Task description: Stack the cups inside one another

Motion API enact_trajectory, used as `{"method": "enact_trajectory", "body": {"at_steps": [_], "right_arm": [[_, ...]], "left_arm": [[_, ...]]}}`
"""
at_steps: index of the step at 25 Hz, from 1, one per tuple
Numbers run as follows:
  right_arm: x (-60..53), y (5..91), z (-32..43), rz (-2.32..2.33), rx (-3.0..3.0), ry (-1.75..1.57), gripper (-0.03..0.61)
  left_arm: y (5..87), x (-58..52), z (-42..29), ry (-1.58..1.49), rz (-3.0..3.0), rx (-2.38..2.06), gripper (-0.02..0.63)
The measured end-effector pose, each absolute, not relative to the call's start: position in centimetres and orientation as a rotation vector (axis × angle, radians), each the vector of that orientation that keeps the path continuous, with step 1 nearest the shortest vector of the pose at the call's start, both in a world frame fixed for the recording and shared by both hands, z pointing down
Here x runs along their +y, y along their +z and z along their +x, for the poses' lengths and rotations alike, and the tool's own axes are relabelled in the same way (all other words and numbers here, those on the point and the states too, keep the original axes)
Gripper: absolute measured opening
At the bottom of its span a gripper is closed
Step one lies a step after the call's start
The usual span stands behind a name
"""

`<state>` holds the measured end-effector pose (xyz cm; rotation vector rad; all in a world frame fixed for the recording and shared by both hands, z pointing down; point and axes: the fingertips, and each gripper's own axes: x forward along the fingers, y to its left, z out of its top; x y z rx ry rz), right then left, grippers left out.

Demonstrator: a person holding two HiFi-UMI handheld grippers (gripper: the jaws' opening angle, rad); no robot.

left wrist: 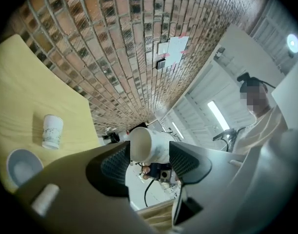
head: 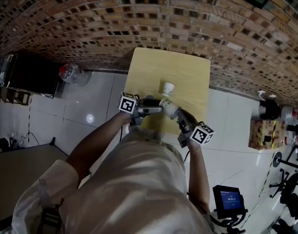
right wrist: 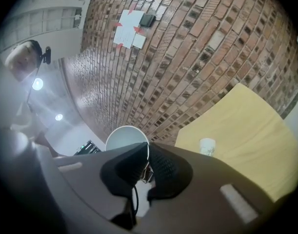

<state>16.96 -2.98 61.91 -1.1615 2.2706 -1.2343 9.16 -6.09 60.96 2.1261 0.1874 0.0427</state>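
Okay, my left gripper [left wrist: 149, 152] has its jaws spread wide around the body of the held cup [head: 168, 108], a pad pressing on each side. The cup lies on its side up in the air over the near edge of the table [head: 188, 77]. Its long axis runs level, on the line from one gripper to the other. In the left gripper view I look at it end-on. The end facing me looks like the base, with the patterned wall running away from me. The mouth seems to point toward my right gripper [right wrist: 146, 152], though I can't be sure which end is which.

That right gripper comes in from the opposite side. Its jaws are pinched together on the thin edge of the cup, and the round end shows as a pale disc just above the left pad.

Further out on the table the standing cup [head: 168, 87] sits upright, mouth up and long axis vertical. It is apart from the held cup and touches nothing else. Low at the left of the left gripper view there's another round open rim [left wrist: 22, 165]. It looks like a cup seen mouth-on, but I can't tell for sure. The brick wall [right wrist: 197, 48] rises behind the table.
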Motion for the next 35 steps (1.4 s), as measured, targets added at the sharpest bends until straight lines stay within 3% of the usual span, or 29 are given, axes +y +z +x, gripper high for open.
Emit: {"method": "enact_trajectory", "body": {"at_steps": [13, 18, 24, 35], "right_arm": [[-2.6, 65.3, 18.1, -1.389, 2.389, -1.305, 0.012], [-2.5, 67.7, 17.7, -1.523, 2.493, -1.356, 0.012], [-2.7, 70.0, 17.4, -1.64, 2.559, -1.424, 0.012], [-4.0, 74.4, 16.9, -1.851, 2.587, -1.597, 0.012]], "left_arm": [[65.4, -5.9, 5.9, 0.537, 2.438, -0.203, 0.229], [66.3, -7.0, 3.3, 0.649, 2.479, -0.377, 0.137], [66.7, -8.4, 0.5, 0.68, 2.469, -0.5, 0.071], [67.1, -8.4, -0.8, 0.882, 2.558, -0.428, 0.063]]}}
